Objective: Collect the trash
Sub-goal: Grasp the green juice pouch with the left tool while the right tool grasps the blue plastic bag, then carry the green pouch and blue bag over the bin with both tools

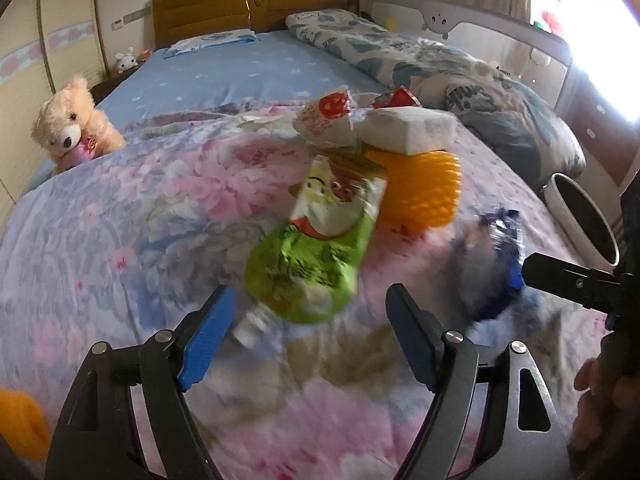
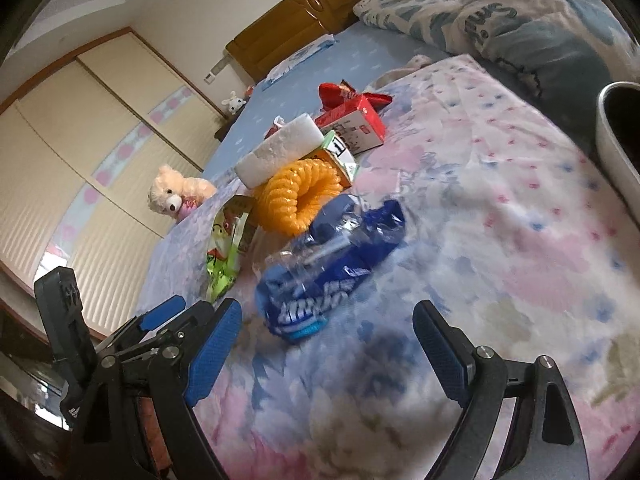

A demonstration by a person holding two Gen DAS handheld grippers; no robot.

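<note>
Trash lies in a heap on the floral bedspread [image 1: 120, 240]. A green snack bag [image 1: 316, 256] lies just ahead of my open, empty left gripper [image 1: 308, 304]. Behind it are an orange foam net [image 1: 424, 192], a white foam block [image 1: 408, 128] and a red-and-white wrapper [image 1: 328, 116]. A blue wrapper [image 2: 332, 264] lies just ahead of my open, empty right gripper [image 2: 326, 324]; it also shows in the left wrist view [image 1: 496, 260]. The right wrist view also shows the green bag [image 2: 224, 252], orange net [image 2: 296, 196], foam block [image 2: 280, 148] and a red carton [image 2: 356, 120].
A white bin [image 1: 588, 224] stands at the bed's right edge, also in the right wrist view [image 2: 616, 136]. A teddy bear [image 1: 72, 124] sits at the left edge. A rolled quilt [image 1: 440, 68] lies at the back right. The wooden headboard [image 1: 256, 4] is far behind.
</note>
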